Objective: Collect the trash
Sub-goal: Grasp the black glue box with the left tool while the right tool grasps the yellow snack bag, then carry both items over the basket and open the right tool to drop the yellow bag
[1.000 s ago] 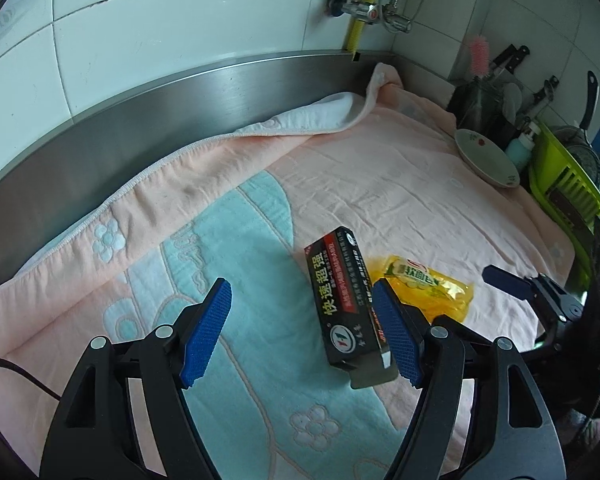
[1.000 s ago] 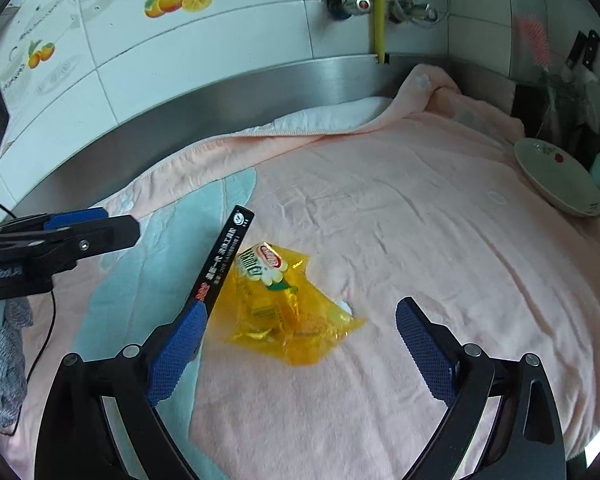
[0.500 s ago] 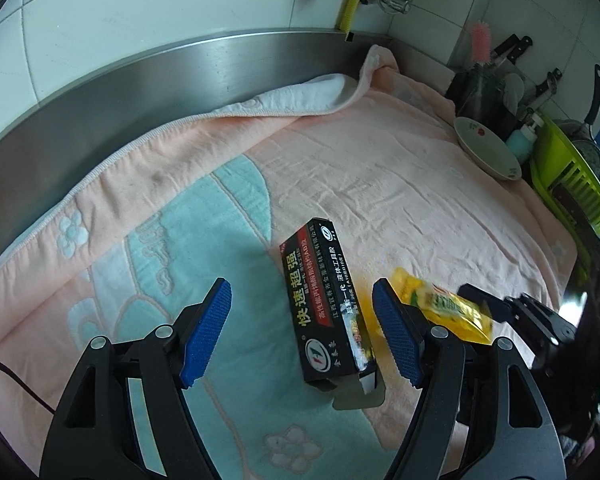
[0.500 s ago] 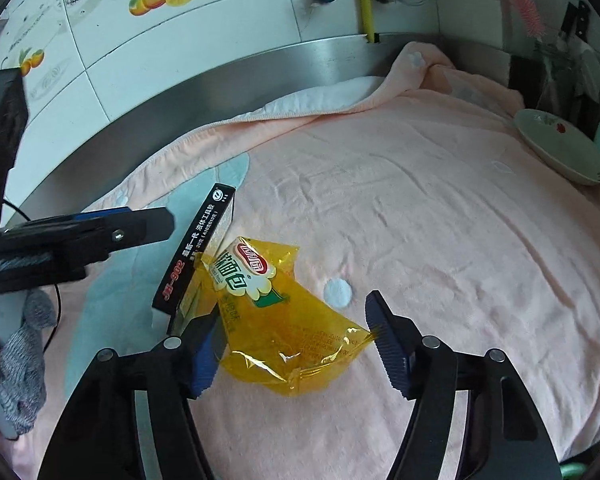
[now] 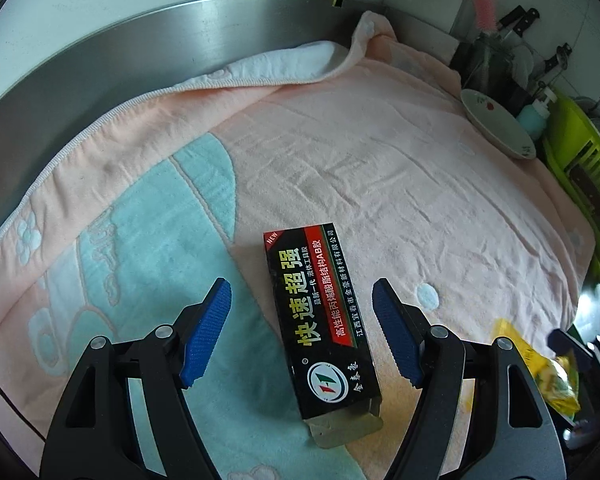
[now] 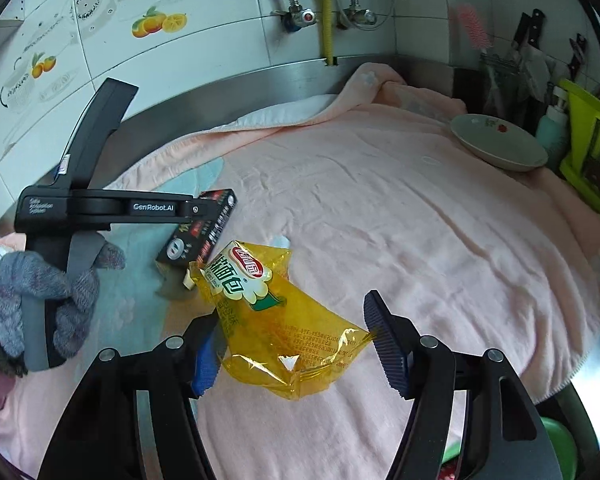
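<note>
A black glue box [image 5: 320, 320] lies on the pink and teal towel [image 5: 360, 168], between the blue pads of my open left gripper [image 5: 302, 334]; the pads are apart from it. A yellow plastic bread wrapper [image 6: 276, 316] sits between the jaws of my right gripper [image 6: 296, 344]. Both blue pads touch the wrapper's edges, which look pinched and lifted off the towel. In the left wrist view the wrapper [image 5: 552, 372] shows at the far right. In the right wrist view the black box [image 6: 200, 232] lies under the left gripper's finger.
A white plate [image 5: 496, 124] rests at the towel's far right edge, by a green dish rack [image 5: 584, 164], a teal bottle and knives. A steel backsplash [image 5: 140, 52] and tiled wall with pipes stand behind. A green bin [image 6: 556, 444] shows below the counter edge.
My left gripper moved forward so that the black box now lies between its open jaws. My right gripper narrowed around the yellow wrapper and drew it back from the box.
</note>
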Available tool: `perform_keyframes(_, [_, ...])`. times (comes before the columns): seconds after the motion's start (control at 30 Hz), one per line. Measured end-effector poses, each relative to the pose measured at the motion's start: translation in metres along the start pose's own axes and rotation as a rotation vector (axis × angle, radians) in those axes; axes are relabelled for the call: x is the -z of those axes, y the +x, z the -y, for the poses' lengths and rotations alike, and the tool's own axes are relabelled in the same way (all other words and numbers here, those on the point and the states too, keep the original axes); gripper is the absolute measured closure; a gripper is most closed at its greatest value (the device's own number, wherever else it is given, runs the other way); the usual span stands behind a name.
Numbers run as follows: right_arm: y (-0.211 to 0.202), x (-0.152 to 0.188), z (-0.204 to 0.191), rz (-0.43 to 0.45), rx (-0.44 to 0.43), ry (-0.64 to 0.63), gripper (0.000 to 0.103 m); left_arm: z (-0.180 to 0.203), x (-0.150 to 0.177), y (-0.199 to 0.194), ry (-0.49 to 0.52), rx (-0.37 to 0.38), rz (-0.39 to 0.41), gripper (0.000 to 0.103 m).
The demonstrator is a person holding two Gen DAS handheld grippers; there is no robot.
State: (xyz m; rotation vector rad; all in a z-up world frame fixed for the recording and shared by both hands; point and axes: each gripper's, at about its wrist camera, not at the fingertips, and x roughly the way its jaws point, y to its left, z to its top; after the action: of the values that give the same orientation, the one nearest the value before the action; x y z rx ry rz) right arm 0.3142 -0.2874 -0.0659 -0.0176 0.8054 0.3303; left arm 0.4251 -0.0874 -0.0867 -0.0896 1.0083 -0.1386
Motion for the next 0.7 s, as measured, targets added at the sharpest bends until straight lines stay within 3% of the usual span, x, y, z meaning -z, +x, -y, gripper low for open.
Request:
perform_keyframes(0.13, [-0.011,0.012,0.010,0.006,0.018,0.030,0.040,0.008,0.004,0.011,0.031,-0.034,-0.022,0.035])
perform_keyframes(0.37, [-0.035,0.035,0.021,0.030,0.070,0.069,0.040,0.019,0.010,0.013,0.052,-0.069,-0.025,0.055])
perform_keyframes(0.7, [-0.082,0.070,0.039,0.070,0.140,0.143,0.040,0.043,0.033,-0.045,0.080,0.026,0.049,0.056])
